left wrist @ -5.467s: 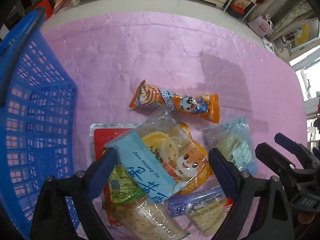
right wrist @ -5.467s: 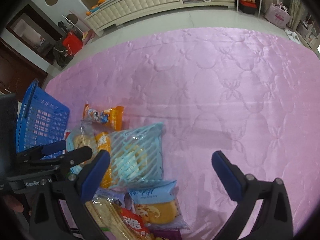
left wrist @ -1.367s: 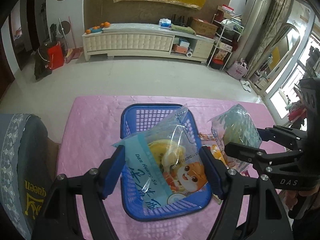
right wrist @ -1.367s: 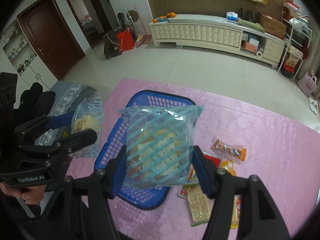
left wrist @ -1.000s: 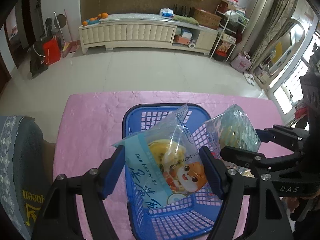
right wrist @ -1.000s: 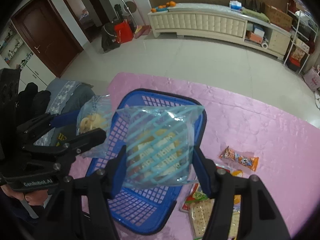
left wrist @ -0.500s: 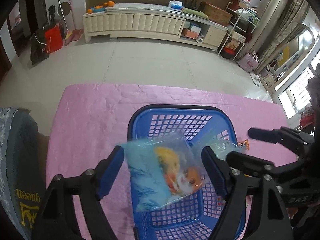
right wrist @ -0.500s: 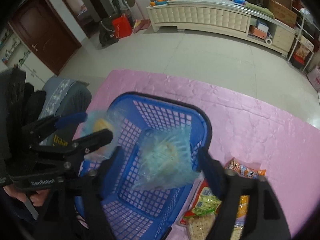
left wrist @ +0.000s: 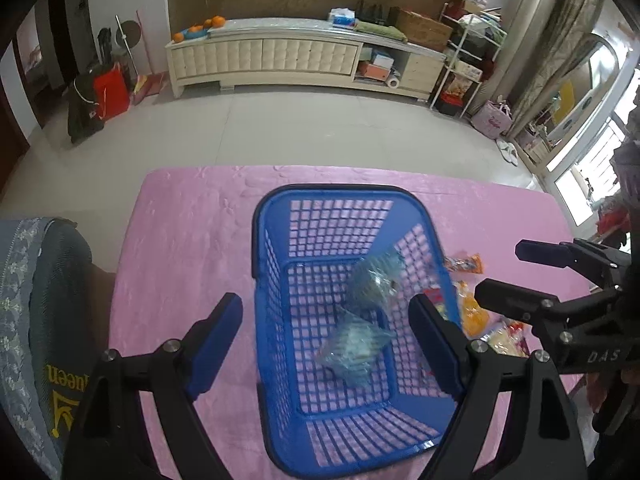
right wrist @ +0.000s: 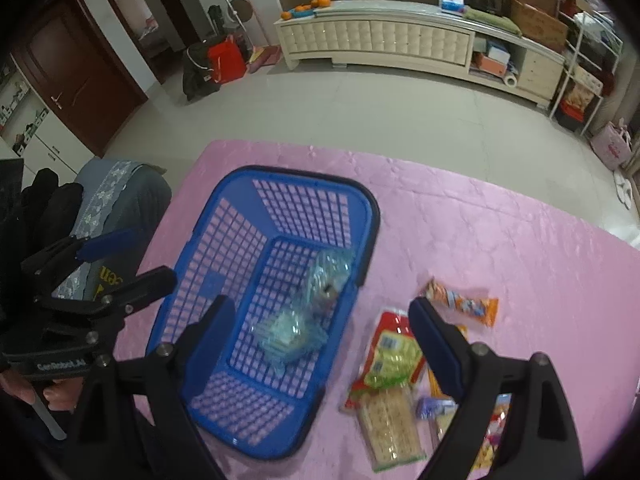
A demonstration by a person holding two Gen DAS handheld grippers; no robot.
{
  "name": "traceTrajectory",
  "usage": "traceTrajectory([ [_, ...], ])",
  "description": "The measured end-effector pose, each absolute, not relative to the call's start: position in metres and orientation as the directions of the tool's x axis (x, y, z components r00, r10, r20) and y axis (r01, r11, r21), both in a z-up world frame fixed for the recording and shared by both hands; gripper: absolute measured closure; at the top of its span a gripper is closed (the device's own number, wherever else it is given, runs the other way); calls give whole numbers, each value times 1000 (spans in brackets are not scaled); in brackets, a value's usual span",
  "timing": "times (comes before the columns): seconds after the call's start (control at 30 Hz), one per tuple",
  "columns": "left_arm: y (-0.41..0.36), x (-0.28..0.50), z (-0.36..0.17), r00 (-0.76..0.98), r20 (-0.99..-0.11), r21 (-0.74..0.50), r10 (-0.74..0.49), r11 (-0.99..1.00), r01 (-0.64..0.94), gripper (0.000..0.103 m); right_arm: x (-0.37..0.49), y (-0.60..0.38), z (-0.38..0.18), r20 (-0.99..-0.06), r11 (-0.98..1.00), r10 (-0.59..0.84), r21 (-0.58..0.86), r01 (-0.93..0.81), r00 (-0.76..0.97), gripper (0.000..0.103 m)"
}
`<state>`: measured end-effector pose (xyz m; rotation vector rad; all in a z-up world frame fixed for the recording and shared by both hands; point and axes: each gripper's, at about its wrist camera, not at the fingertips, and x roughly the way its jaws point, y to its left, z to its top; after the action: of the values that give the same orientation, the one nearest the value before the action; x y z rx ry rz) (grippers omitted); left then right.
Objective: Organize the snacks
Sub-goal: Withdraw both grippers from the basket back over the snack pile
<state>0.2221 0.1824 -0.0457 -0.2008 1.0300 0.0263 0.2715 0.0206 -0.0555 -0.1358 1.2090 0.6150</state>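
A blue plastic basket (left wrist: pixel 264 264) (right wrist: pixel 364 216) stands on the pink tablecloth. Two clear bluish snack bags lie blurred inside it, one nearer (left wrist: pixel 352 346) (right wrist: pixel 290 338) and one farther (left wrist: pixel 374 280) (right wrist: pixel 330 270). My left gripper (left wrist: pixel 328 328) is open and empty above the basket; it also shows in the right wrist view (right wrist: pixel 120 256). My right gripper (right wrist: pixel 320 332) is open and empty above the basket's right side; it also shows in the left wrist view (left wrist: pixel 508 272). Loose snacks lie right of the basket: an orange packet (right wrist: pixel 464 304), a green-and-red packet (right wrist: pixel 394 356), a cracker pack (right wrist: pixel 390 428).
The pink cloth (left wrist: pixel 192 216) (right wrist: pixel 520 240) covers the table; its far edge drops to a tiled floor. A chair with a grey cover (left wrist: pixel 36 300) (right wrist: pixel 116 196) stands at the left. A white cabinet (left wrist: pixel 280 60) lines the far wall.
Both grippers opened and let go of their snack bags. The two bags dropped into the blue basket. Both grippers now hang empty above it.
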Motion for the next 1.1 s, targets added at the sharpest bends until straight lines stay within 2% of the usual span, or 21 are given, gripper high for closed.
traceTrajectory([
  [0.57,115,143,5,566,-821,-134,-78,989,-57,19,200,-52,-1,-867,840,413,245,-484,278,12],
  [1.1,31,114,-5,567,-817,-131,-106,991,-5,19,166,-130,-15,-864,874,377,212,-438,335,12],
])
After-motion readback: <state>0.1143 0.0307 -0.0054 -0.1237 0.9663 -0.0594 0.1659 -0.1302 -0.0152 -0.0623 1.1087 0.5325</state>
